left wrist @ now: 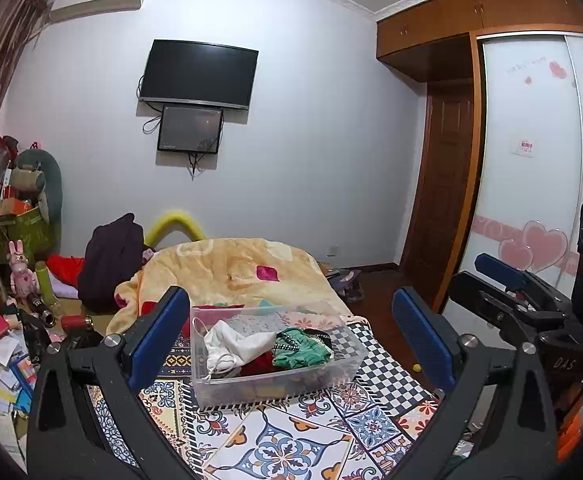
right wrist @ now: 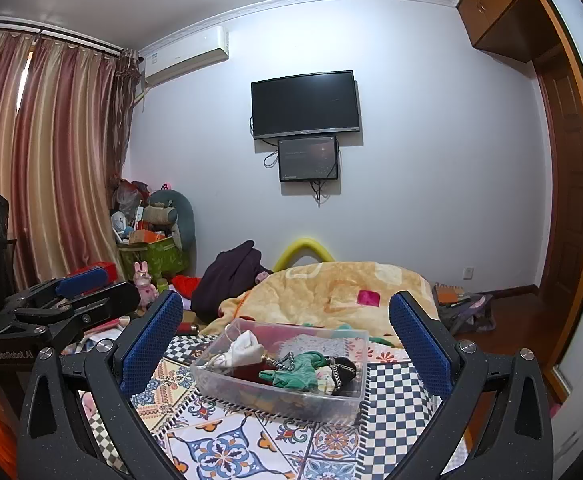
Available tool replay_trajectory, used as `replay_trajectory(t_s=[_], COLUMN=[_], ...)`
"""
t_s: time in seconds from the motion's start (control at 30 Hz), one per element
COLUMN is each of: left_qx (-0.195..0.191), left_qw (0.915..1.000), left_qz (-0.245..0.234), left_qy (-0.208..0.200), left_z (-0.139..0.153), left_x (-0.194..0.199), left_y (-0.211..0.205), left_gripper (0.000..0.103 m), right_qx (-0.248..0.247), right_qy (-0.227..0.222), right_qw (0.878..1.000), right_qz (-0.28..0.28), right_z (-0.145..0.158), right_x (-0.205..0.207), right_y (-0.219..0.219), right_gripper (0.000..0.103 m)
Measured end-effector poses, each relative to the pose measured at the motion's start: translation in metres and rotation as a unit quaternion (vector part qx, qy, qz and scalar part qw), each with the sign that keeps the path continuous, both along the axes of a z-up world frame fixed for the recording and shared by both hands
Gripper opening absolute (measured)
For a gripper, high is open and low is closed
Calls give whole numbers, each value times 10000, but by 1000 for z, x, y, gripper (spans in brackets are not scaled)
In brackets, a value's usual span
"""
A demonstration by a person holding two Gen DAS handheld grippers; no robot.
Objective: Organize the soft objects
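A clear plastic bin [left wrist: 219, 390] sits on the patterned bed cover and holds soft items: a white cloth [left wrist: 231, 344], a green cloth [left wrist: 303, 350], something red beneath. It also shows in the right wrist view [right wrist: 231, 390], with the white cloth [right wrist: 245, 344], green cloth [right wrist: 295, 372] and a black chained piece [right wrist: 343, 368]. My left gripper [left wrist: 291, 344] is open and empty, held back from the bin. My right gripper [right wrist: 287, 344] is open and empty, also short of the bin. Each gripper shows at the other view's edge.
A yellow-orange blanket [left wrist: 243, 264] lies bunched beyond the bin. A dark garment pile [left wrist: 111, 260] and clutter of boxes and toys [left wrist: 15, 240] stand at the left. A wardrobe [left wrist: 531, 140] and door are at the right. A TV [right wrist: 305, 104] hangs on the far wall.
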State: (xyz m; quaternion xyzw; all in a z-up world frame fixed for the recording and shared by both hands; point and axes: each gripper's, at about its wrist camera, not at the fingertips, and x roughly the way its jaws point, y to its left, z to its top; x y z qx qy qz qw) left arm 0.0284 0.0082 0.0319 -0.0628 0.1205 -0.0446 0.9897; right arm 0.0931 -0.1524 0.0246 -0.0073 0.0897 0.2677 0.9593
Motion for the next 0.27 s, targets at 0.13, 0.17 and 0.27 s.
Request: replay_trajectory(t_s=[0.13, 0.17, 0.27], left_qx=[52, 79, 131], left_qw=[10000, 9999, 9999], left_qz=[43, 43, 27], left_qy=[-44, -60, -74], left_z=[1, 1, 1], left_x=[-1, -2, -3], left_y=[-1, -2, -5], left_gripper=[103, 103, 103], right_qx=[-1, -2, 5], right_qy=[-1, 3, 6], right_qw=[10000, 10000, 10000], right_qz=[0, -1, 4], right_z=[1, 1, 1], right_x=[1, 1, 1], right_y=[0, 0, -1], right_gripper=[103, 103, 103])
